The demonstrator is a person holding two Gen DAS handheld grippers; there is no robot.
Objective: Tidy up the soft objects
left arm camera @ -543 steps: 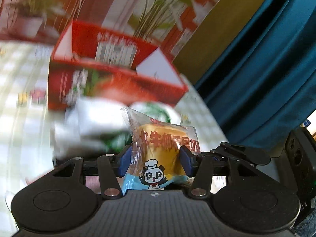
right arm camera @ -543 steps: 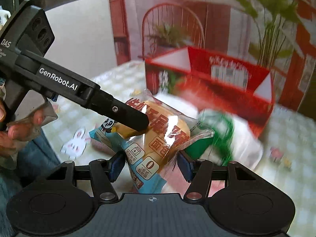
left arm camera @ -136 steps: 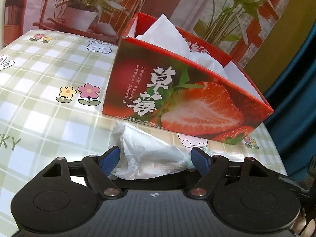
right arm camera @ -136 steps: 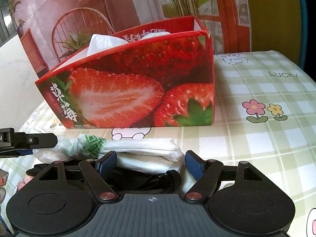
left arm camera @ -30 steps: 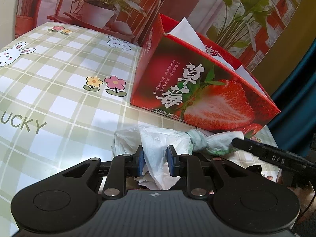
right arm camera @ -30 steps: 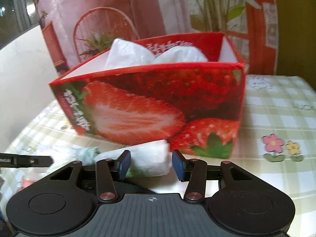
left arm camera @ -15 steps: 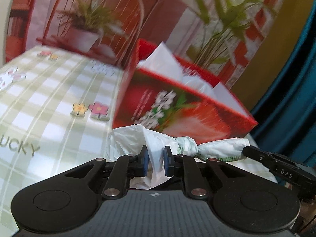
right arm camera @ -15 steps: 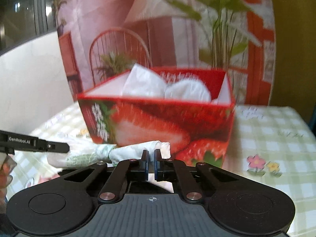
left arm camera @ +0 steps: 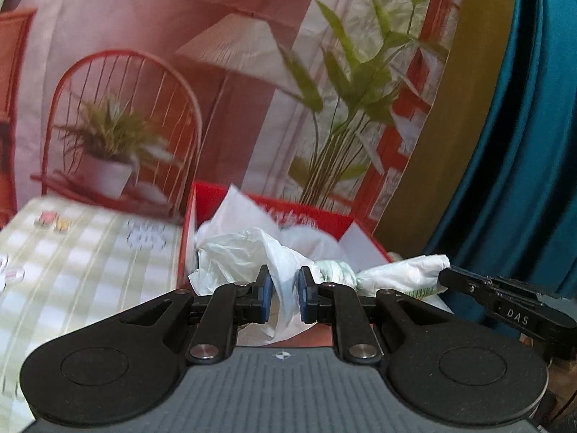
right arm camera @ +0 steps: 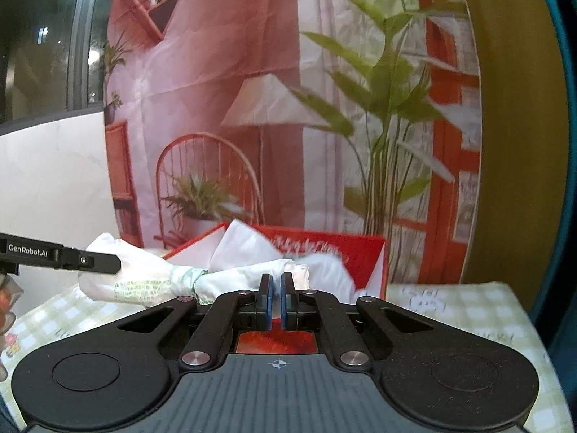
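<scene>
A white knotted plastic bag (left arm camera: pixel 281 274) with green print hangs between both grippers, lifted off the table. My left gripper (left arm camera: pixel 283 294) is shut on one end of it. My right gripper (right arm camera: pixel 276 296) is shut on the other end (right arm camera: pixel 249 276). The bag's knot (right arm camera: pixel 187 278) shows in the right wrist view, with the left gripper's fingers (right arm camera: pixel 90 261) at its far end. The right gripper's fingers (left arm camera: pixel 468 283) show at the right of the left wrist view. The red strawberry box (left arm camera: pixel 324 218) stands just behind, holding white soft bags (right arm camera: pixel 241 241).
The table has a green checked cloth (left arm camera: pixel 90 252) with flower prints. A printed backdrop (right arm camera: pixel 252 108) of a chair, lamp and plants hangs behind the box. A teal curtain (left arm camera: pixel 523 144) is at the right.
Both grippers have risen with the bag, lifting it from the table to about the height of the box's rim. The box now sits lower in both views.
</scene>
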